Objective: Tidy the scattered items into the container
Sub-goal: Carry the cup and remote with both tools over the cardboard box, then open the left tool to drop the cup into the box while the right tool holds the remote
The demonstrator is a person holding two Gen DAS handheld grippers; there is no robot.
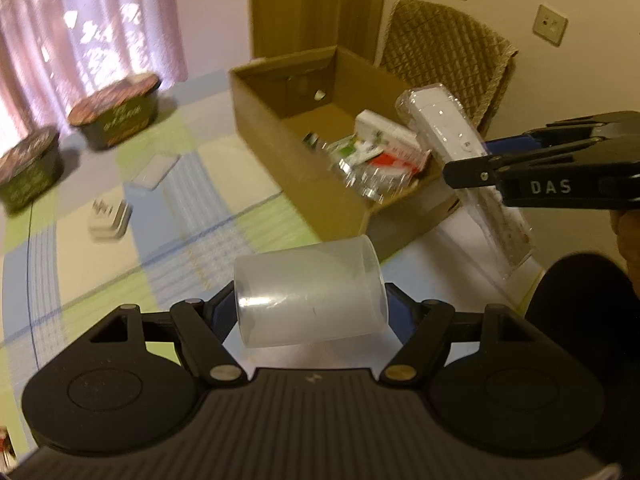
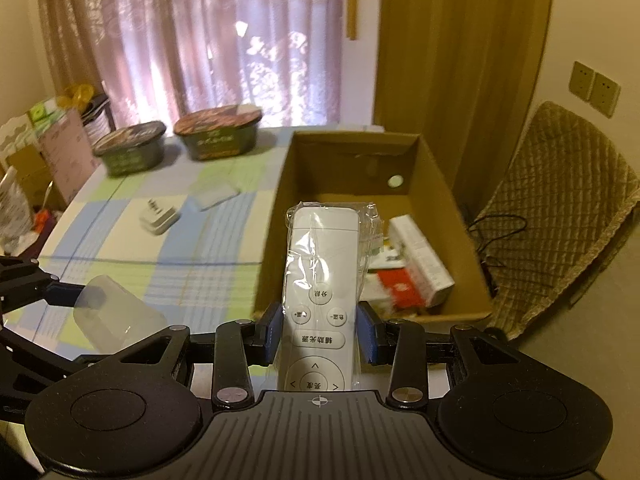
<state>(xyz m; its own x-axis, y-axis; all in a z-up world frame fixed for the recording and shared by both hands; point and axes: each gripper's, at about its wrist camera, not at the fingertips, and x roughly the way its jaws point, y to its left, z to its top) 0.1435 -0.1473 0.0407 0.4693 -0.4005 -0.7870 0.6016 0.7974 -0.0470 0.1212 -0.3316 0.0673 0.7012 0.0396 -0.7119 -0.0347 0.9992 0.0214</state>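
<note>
My left gripper (image 1: 310, 300) is shut on a translucent plastic cup (image 1: 310, 294) lying sideways between its fingers, above the checked tablecloth and short of the cardboard box (image 1: 280, 160). My right gripper (image 2: 322, 334) is shut on a white remote control in a clear plastic bag (image 2: 322, 264), held over the near edge of the box (image 2: 272, 240). The remote (image 1: 448, 128) and right gripper (image 1: 472, 174) also show at the right of the left wrist view. The cup (image 2: 108, 312) appears at lower left of the right wrist view. Inside the box lie white and red packets (image 2: 416, 268).
On the tablecloth lie a white plug adapter (image 2: 158, 216) and a flat white item (image 2: 218, 196). Two dark instant-noodle bowls (image 2: 216, 134) stand at the far table edge by the curtain. A chair with a quilted cover (image 2: 560, 216) stands right of the box.
</note>
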